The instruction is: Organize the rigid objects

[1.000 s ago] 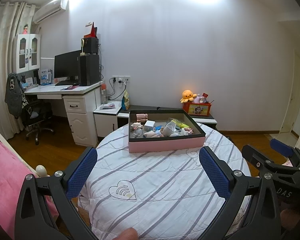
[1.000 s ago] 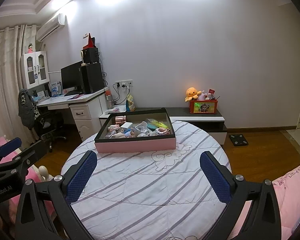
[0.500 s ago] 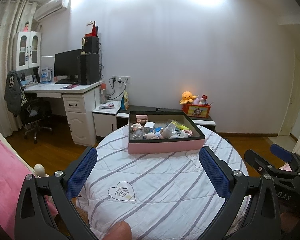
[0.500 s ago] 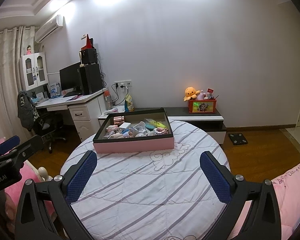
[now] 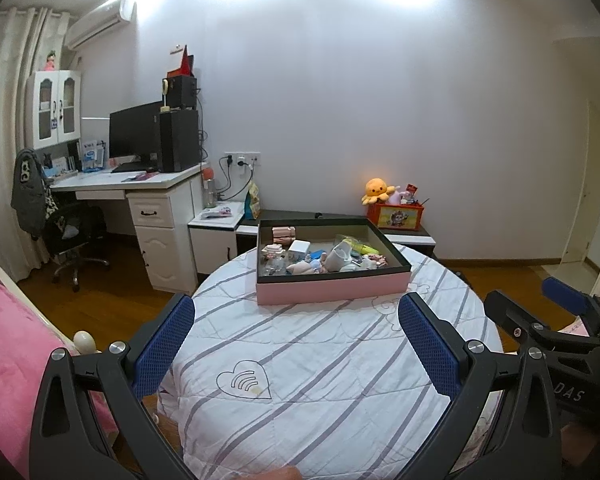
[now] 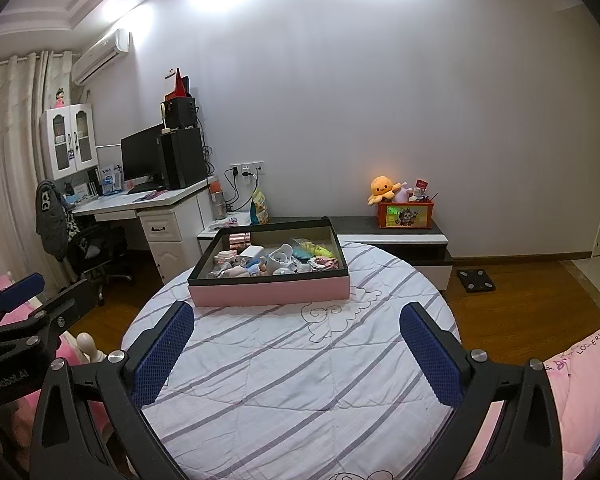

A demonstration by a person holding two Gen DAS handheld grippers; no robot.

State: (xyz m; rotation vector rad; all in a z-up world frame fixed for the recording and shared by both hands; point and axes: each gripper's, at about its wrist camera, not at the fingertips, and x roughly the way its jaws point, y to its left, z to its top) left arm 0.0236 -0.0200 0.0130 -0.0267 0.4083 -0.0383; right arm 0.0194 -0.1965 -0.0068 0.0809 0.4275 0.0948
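Left gripper (image 5: 296, 340): held above the near half of the round table, its blue-padded fingers (image 5: 164, 344) spread wide with nothing between them.
Right gripper (image 6: 296, 344): level with the left one over the near part of the table, fingers (image 6: 430, 356) likewise wide apart and empty; it also shows at the right edge of the left wrist view.
Table (image 5: 320, 364): round, covered by a white quilted cloth with grey stripes and a stitched heart motif near its near-left edge.
Pink box (image 5: 332, 292): a shallow tray with pink outer walls and a dark rim, resting on the far side of the table, well apart from both grippers.
Small objects (image 5: 320, 256): a jumble inside the pink box, mostly along its near wall; a white block, a pink ribbed piece at the far-left corner and something yellow-green toward the right can be told, the rest are too small to name.
Desk (image 5: 140, 184): white, against the far wall at left, carrying a dark monitor.
Orange plush (image 5: 376, 190): on a low cabinet behind the table, beside a red box.
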